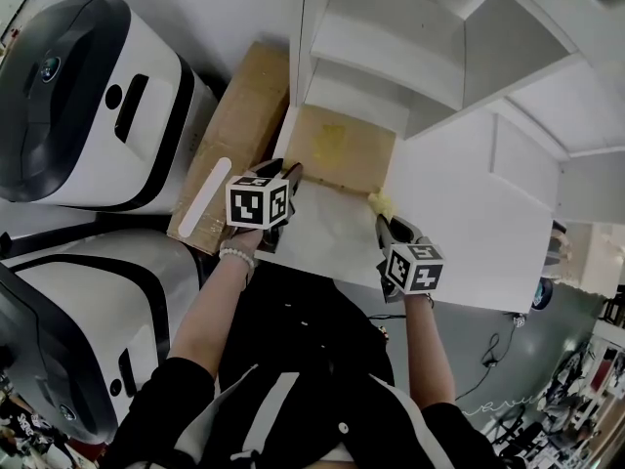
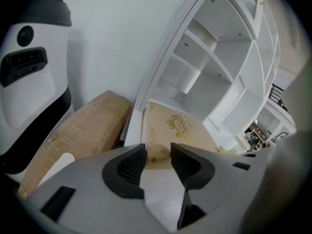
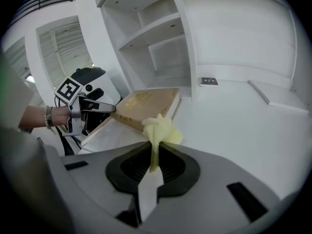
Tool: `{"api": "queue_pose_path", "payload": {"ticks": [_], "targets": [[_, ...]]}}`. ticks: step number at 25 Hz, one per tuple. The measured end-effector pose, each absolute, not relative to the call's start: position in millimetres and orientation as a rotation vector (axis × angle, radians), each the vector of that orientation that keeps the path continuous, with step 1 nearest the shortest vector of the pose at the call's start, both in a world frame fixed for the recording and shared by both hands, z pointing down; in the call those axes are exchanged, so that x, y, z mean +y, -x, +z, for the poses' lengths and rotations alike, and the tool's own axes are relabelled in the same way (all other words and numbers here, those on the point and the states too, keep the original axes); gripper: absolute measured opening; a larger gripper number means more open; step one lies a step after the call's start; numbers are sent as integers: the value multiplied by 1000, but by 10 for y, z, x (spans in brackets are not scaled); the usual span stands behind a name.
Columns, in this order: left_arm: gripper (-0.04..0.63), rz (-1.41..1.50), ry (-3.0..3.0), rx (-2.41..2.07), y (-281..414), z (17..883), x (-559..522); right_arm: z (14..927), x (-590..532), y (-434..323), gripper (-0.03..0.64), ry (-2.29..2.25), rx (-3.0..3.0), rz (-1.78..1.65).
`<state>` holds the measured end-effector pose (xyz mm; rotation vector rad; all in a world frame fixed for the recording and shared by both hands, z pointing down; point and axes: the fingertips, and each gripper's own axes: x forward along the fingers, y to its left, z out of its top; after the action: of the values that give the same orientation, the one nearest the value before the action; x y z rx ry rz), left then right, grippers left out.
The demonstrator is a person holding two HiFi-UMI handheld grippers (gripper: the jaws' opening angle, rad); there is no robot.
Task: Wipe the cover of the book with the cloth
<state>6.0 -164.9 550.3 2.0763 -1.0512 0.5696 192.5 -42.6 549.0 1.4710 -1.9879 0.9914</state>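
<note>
A tan book (image 1: 342,145) with a gold emblem lies flat on the white table (image 1: 469,213), its far end against the shelf unit. My left gripper (image 1: 293,172) is at the book's near left corner, jaws apart; in the left gripper view the book's (image 2: 178,130) near edge shows in the gap of the left gripper (image 2: 158,155), and no pad visibly presses on it. My right gripper (image 3: 155,152) is shut on a bunched yellow cloth (image 3: 161,128), held just in front of the book's (image 3: 146,104) near right corner. The cloth (image 1: 377,201) sits above the right gripper (image 1: 383,221).
A white shelf unit (image 1: 420,37) rises behind the book. A long cardboard box (image 1: 234,135) lies left of the table, beside two white and black machines (image 1: 88,96). A small dark label (image 3: 208,81) rests on the table near the shelf.
</note>
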Motion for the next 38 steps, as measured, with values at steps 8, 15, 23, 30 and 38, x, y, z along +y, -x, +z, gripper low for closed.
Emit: {"api": "queue_pose_path", "payload": {"ticks": [8, 15, 23, 30, 38], "targets": [[155, 555, -2160, -1020, -43, 5367, -1624, 5338, -356, -1947, 37, -1557, -2009, 995], [27, 482, -2342, -1054, 73, 4832, -1605, 4852, -491, -1819, 37, -1636, -2143, 834], [2, 363, -2593, -1001, -65, 3941, -1496, 4048, -683, -1570, 37, -1701, -2314, 565], [2, 300, -2728, -1007, -109, 3358, -1315, 3477, -767, -1462, 37, -1746, -2419, 388], [2, 193, -2796, -1015, -86, 2887, -1160, 3064, -798, -1219, 37, -1724, -2533, 287]]}}
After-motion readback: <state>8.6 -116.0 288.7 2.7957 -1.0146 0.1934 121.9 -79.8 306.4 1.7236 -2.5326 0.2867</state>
